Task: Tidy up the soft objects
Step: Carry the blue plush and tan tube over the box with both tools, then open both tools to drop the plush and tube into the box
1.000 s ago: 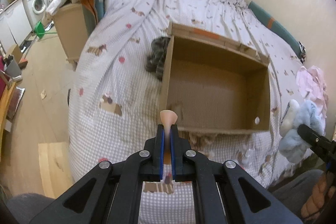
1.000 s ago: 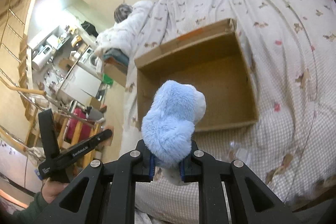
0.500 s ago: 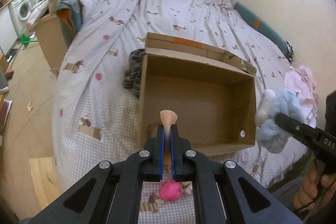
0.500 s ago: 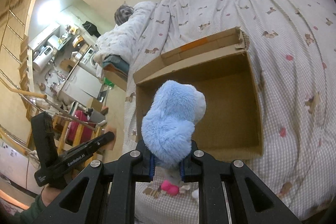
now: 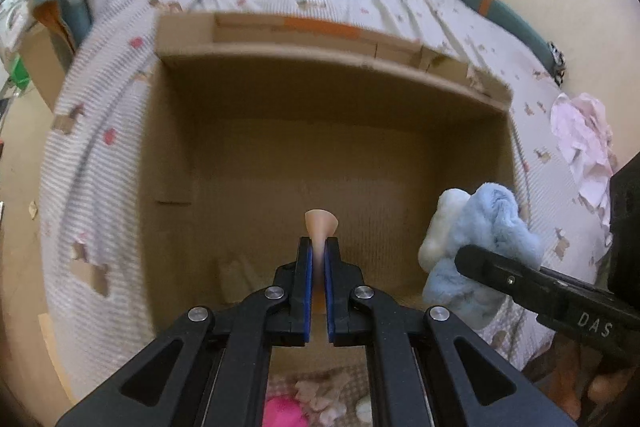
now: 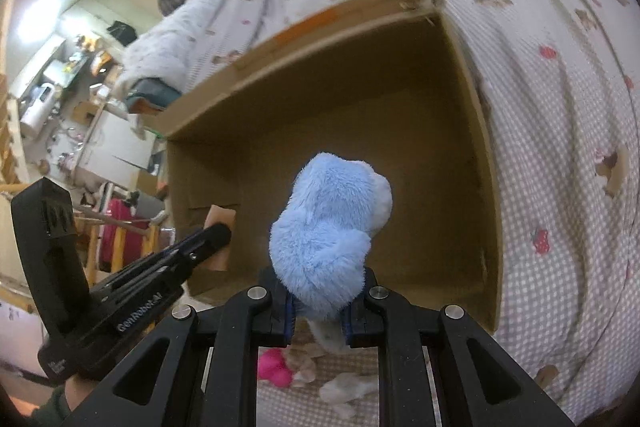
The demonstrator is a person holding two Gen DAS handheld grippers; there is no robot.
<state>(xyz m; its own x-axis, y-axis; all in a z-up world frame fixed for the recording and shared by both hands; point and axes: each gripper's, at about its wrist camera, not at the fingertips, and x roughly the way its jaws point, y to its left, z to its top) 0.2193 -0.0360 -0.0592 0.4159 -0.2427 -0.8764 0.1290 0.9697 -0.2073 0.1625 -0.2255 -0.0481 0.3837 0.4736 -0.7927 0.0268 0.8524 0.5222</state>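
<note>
An open cardboard box (image 5: 332, 63) (image 6: 472, 107) lies on the bed and fills both views. My left gripper (image 5: 316, 247) is shut on a thin peach-coloured soft piece (image 5: 320, 225) that flares out past the tips, held over the box's near part. My right gripper (image 6: 318, 311) is shut on a fluffy blue plush toy (image 6: 330, 235). In the left wrist view the blue plush toy (image 5: 480, 247) hangs at the box's right wall. In the right wrist view the left gripper (image 6: 212, 235) reaches into the box from the left.
The bed's checked cover (image 5: 92, 155) surrounds the box. A pink soft item (image 5: 282, 413) (image 6: 274, 367) and pale pieces lie under the grippers at the box's near side. Pink cloth (image 5: 580, 139) lies on the right. Another carton (image 5: 38, 67) stands at the bed's left.
Both grippers have moved forward and down toward the box, which now looks much larger. Each keeps its grip. The pink item came into view below.
</note>
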